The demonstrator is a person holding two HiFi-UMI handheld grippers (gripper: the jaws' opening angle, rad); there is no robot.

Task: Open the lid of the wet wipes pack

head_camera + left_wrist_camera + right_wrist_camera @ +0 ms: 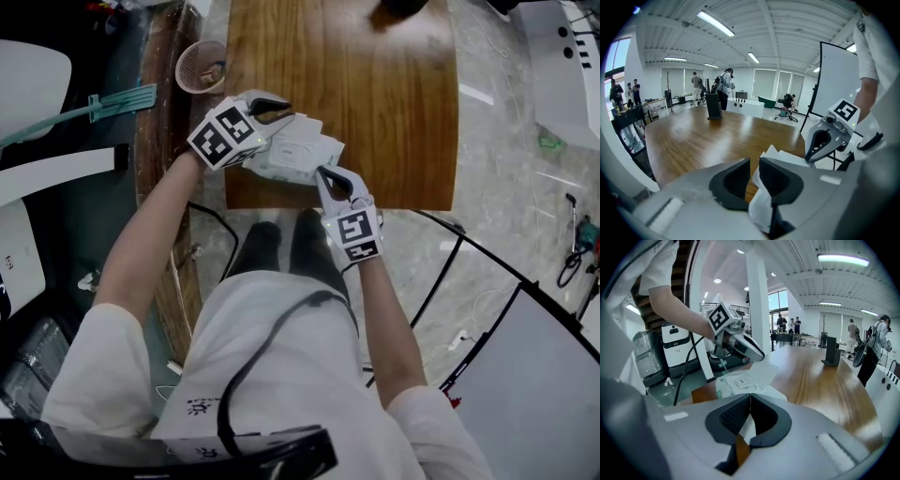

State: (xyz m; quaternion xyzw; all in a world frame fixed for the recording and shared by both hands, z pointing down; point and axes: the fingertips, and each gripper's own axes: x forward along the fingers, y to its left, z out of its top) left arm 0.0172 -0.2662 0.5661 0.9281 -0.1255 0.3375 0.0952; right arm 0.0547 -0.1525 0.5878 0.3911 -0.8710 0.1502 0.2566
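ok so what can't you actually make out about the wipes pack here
- Whether the left gripper really grips the wet wipes pack: left gripper view, its own jaw covers the contact.
- Whether it is open yet: head view, left gripper covers that end.
- Print on the pack's top: right gripper view, too small.

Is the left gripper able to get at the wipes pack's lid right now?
Likely yes. The left gripper has its narrowly parted jaws around the lid flap, nothing blocks it, and the right gripper pinches the wet wipes pack.
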